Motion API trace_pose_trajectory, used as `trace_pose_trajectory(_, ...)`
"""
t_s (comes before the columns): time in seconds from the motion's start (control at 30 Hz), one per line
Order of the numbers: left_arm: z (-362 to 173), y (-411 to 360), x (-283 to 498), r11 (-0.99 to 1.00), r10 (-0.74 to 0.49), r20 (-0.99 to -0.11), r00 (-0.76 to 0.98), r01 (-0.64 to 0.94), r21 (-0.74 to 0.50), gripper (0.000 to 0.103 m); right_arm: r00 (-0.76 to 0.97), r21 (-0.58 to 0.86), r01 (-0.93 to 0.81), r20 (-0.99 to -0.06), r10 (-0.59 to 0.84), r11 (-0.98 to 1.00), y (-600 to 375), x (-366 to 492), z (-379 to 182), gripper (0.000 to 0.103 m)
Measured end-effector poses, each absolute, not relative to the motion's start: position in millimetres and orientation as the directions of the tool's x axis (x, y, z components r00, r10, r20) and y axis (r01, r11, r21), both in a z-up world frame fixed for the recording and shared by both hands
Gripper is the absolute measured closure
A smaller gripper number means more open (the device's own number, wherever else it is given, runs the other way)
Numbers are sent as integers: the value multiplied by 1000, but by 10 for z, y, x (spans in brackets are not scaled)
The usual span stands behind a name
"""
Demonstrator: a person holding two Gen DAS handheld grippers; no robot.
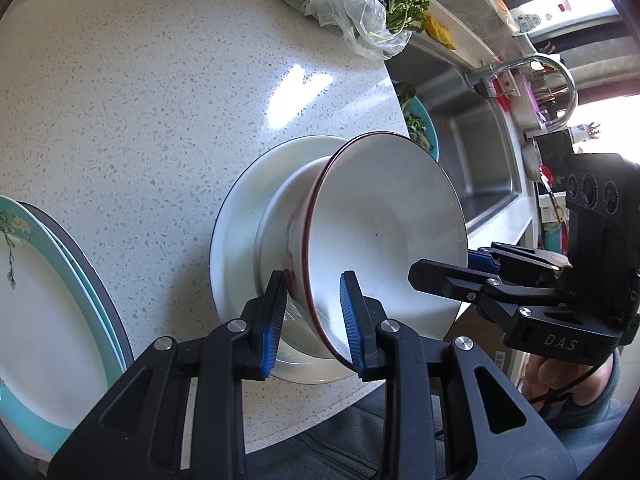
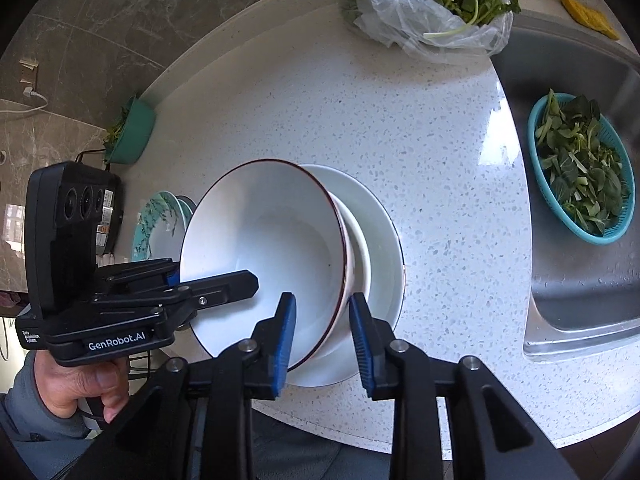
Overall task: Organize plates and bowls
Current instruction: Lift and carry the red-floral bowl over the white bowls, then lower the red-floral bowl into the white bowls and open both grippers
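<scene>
On a speckled white counter (image 2: 440, 184) beside the sink (image 2: 580, 280), both grippers straddle the rim of a red-edged bowl (image 2: 272, 248) tilted over a stack of white dishes (image 2: 380, 216). Left gripper (image 1: 313, 320) clamps the rim; right gripper's (image 2: 324, 334) pads stand apart around it, not pressing.

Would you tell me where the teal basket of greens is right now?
In the right wrist view, the teal basket of greens sits inside the steel sink, right of the white counter.

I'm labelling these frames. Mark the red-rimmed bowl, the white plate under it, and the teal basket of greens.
red-rimmed bowl (image 2: 280, 240): right wrist view, inner wall.
white plate (image 2: 384, 240): right wrist view, bare rim.
teal basket (image 2: 600, 236): right wrist view, lower rim.
</scene>
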State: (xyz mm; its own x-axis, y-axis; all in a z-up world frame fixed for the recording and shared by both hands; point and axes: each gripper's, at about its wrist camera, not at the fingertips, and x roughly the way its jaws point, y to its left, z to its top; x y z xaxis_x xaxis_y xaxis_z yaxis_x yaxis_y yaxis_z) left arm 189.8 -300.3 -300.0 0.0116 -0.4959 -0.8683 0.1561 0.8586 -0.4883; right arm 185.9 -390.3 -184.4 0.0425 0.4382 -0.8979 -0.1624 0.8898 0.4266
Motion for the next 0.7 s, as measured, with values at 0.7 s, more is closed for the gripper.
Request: trace_pose_trajectory(0.7, -2955, -3192, 1894, 889, -396, -918, 27, 262, -376, 75, 76, 359, -216, -921, 382, 908, -3957, 1931, -1812, 88)
